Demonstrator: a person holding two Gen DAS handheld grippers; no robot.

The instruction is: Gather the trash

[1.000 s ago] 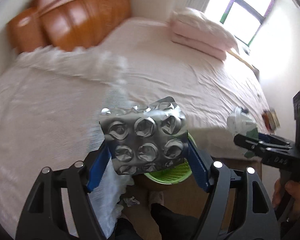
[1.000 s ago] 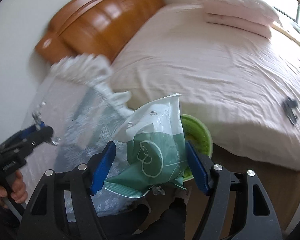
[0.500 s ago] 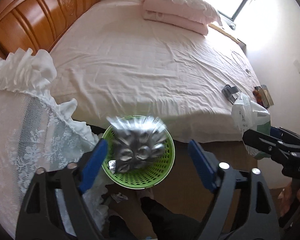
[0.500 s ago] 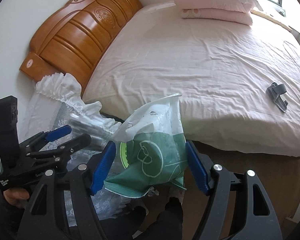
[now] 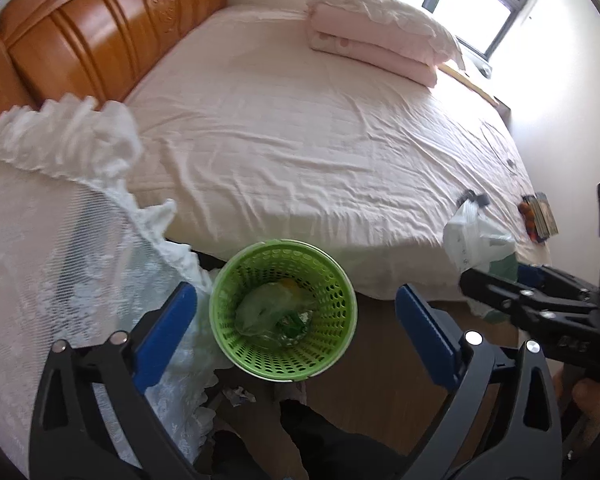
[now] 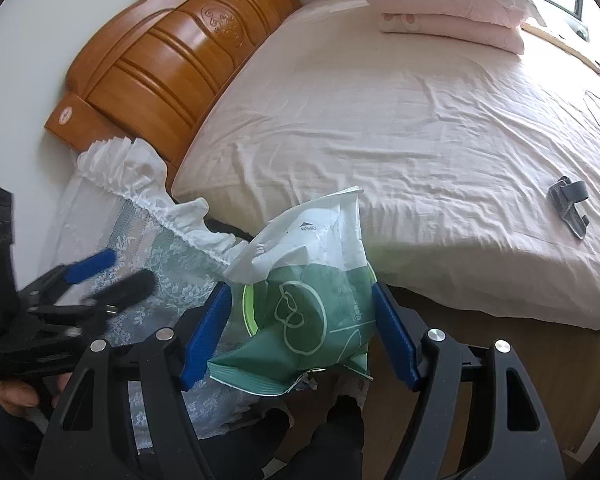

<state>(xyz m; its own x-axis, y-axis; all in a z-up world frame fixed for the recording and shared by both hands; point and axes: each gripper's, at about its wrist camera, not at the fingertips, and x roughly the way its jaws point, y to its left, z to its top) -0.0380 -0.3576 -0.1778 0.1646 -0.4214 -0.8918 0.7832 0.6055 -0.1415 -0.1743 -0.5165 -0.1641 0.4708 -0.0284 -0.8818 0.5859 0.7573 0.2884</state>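
My left gripper (image 5: 296, 320) has just been opening and is hanging spread, empty, above the green basket (image 5: 236, 280). My right gripper (image 6: 302, 330) is pinching a green-white packet (image 6: 312, 300).

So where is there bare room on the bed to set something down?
The sheet is bare from the headboard to the folded quilts, and down to the edge above the green basket. It is crowded at the far corner: a grey clip and small items.
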